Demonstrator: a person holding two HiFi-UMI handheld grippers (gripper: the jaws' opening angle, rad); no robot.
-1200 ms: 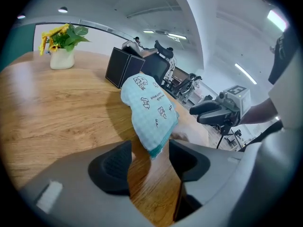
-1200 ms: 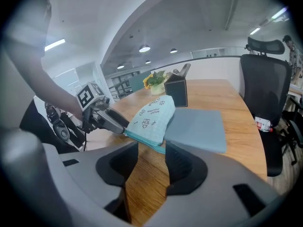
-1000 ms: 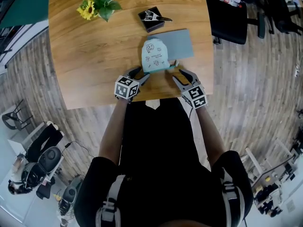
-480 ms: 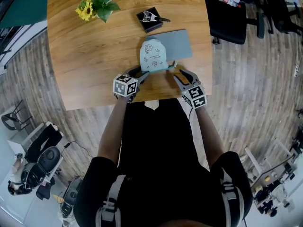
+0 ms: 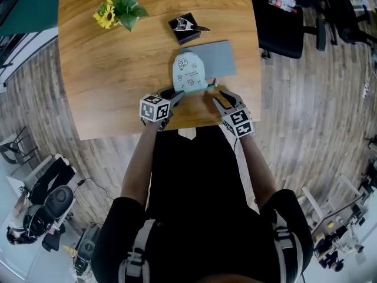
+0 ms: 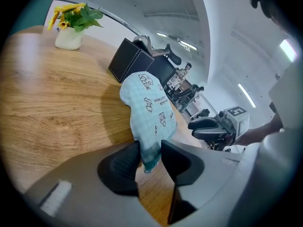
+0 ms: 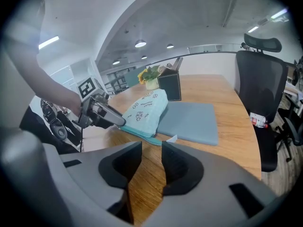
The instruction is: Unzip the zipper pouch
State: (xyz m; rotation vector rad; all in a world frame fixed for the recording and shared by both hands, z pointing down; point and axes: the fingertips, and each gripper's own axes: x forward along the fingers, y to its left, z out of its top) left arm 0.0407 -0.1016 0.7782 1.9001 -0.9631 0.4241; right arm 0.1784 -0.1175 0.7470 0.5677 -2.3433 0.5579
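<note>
From above, my left tongs (image 5: pixel 177 94) and right tongs (image 5: pixel 219 99) meet at the near edge of the grained wooden table (image 5: pixel 106 69), just below centre. The zipper pouch (image 5: pixel 189 72), soft pale-blue cloth with small doodle prints, lies there partly over a flat grey mat (image 5: pixel 221 58). A sunflower bunch (image 5: pixel 118 7) is at upper left and a black box (image 5: pixel 185 27) is above the pouch. In the left gripper view, my left jaws have just been closing and now pinch the pouch's limp lower corner between their dark ribbed pads. In the right gripper view, my right jaws have also been closing but stand slightly apart over bare wood, gripping nothing. A small white tab (image 7: pixel 171 138) lies just beyond their tips, by the pouch's teal zipper edge.
</note>
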